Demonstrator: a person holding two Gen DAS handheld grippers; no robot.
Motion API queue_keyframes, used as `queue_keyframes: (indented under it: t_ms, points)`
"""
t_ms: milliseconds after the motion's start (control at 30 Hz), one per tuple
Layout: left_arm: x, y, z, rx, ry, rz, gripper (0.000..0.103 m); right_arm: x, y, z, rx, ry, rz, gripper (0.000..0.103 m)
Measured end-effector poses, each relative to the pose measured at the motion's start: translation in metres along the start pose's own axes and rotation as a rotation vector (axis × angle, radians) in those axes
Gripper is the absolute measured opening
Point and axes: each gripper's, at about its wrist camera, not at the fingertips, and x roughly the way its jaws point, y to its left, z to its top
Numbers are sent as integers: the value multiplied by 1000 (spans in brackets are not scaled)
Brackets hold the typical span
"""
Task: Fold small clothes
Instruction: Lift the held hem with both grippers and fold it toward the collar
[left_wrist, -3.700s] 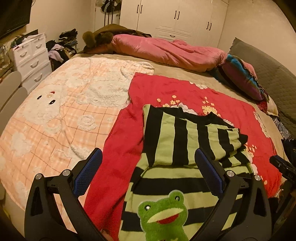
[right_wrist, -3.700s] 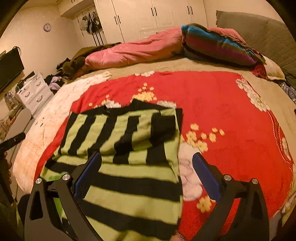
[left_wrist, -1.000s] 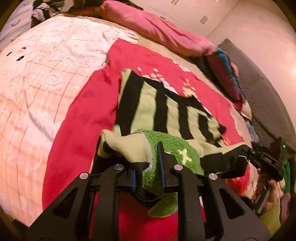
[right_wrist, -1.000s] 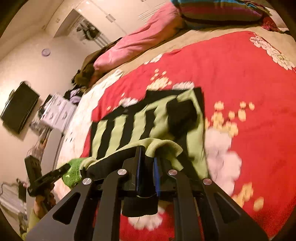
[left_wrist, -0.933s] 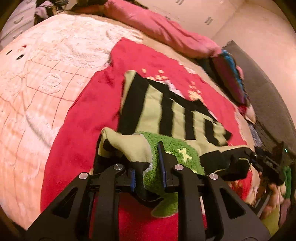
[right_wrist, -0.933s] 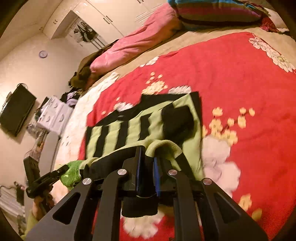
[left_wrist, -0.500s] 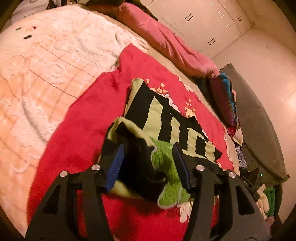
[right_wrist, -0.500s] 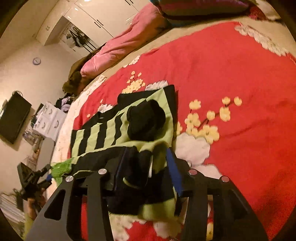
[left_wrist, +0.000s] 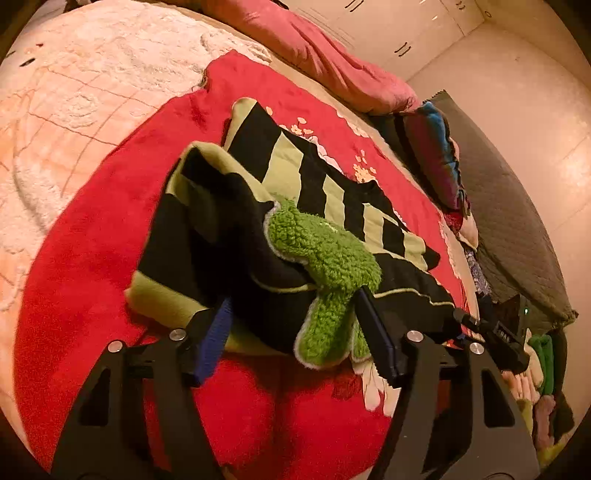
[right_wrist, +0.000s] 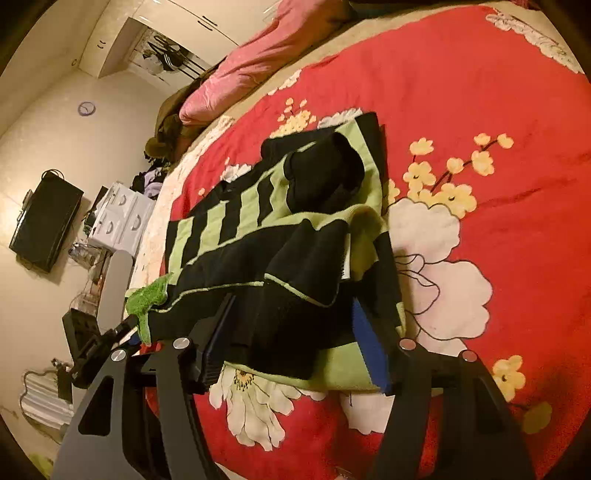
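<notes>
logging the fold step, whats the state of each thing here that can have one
Green-and-black striped knit sweater: folded over itself, hem lying loose on top.
Fuzzy green frog patch: flipped up, hanging over the fold edge.
Left gripper: open, sweater edge between its fingers.
Right gripper: open, straddling the hem.
Red floral fleece blanket: spread flat.

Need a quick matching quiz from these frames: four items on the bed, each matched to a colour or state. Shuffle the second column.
Column 1:
1. sweater
2. frog patch
3. blanket
4. left gripper

Column 2:
A. fuzzy green
B. open, fabric between its fingers
C. red with flowers
D. black and lime stripes, bottom folded up

Pairs: 1-D, 2-A, 3-C, 4-B
</notes>
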Motion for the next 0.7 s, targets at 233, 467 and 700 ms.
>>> queue_keyframes:
  t_ms: [233, 467, 700]
  points:
    - [11, -11, 9, -7, -11, 0, 16, 6, 16, 0, -112, 8, -74, 35]
    - [-5, -31, 38, 9, -78, -44, 9, -8, 23, 10, -121, -68, 14, 13]
    - [9, -31, 94, -77, -112, -46, 8, -5, 15, 62, 99, -145, 190, 13]
